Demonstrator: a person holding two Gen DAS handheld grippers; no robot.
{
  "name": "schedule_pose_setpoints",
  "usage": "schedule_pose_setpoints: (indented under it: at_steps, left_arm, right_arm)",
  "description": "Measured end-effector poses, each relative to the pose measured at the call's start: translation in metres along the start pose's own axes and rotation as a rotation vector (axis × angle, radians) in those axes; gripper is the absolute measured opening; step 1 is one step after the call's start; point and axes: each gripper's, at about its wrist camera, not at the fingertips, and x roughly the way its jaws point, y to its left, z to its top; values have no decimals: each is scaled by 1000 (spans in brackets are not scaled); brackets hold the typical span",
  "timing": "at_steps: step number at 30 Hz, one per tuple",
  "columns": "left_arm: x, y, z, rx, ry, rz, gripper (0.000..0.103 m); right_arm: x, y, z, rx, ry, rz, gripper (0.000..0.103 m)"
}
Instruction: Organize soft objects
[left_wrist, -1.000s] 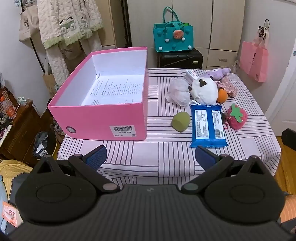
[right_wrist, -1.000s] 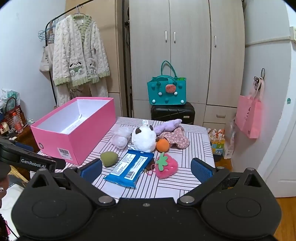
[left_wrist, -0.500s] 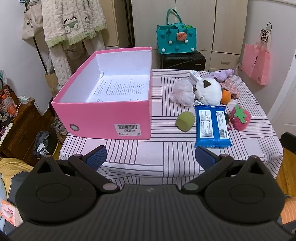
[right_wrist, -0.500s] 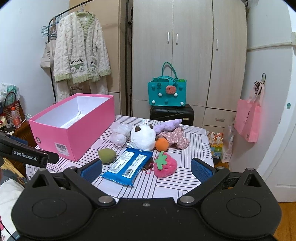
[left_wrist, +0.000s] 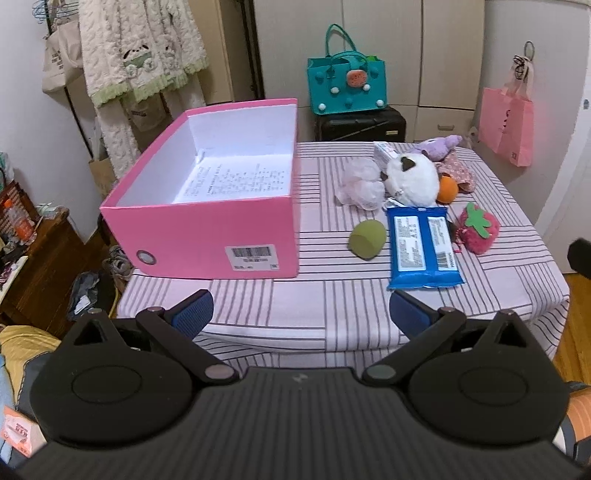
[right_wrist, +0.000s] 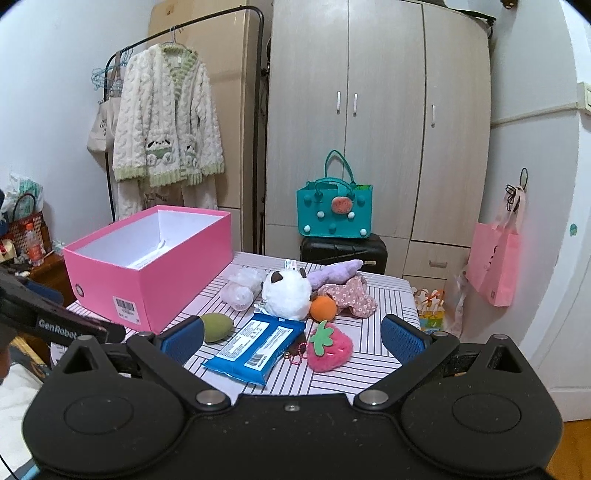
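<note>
Left wrist view looks down into the pink box (left_wrist: 207, 225) on the striped table (left_wrist: 332, 302): inside it lies only a printed sheet (left_wrist: 236, 179) flat on the white bottom. All the soft things lie outside, to the box's right: a green sponge (left_wrist: 367, 240), a blue wipes pack (left_wrist: 423, 245), a strawberry plush (left_wrist: 478, 229), a white plush (left_wrist: 412, 181), an orange ball (left_wrist: 447, 190) and a pale pouf (left_wrist: 360, 184). The left gripper (left_wrist: 299, 312) hangs over the table's near edge, jaws spread and empty. The right gripper (right_wrist: 291, 336), near the strawberry plush and wipes, is likewise spread wide, gripping nothing.
</note>
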Motion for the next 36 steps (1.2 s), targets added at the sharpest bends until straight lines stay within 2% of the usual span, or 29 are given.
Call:
schedule_pose_setpoints:
  at_steps: [7,10,14,22,36]
  left_arm:
    - [0,-7,-7,4,-28,-52,102]
    - [-3,-9,-9,6,-66,-29,103]
    - [-4,-12,-13,20,-122,44,103]
    - [10,-2,-26,-32,-144,12,103]
    - [15,-1,-32,-11,-145,16,103]
  right_arm:
    - [2,-4,-7,31,0,1,103]
    - [3,-3,-9,32,4,-2,103]
    - [4,-3,-11,38,9,2,103]
    - [6,-4,-17,29,9,3,103]
    - [12,-3,-23,25,19,12,103]
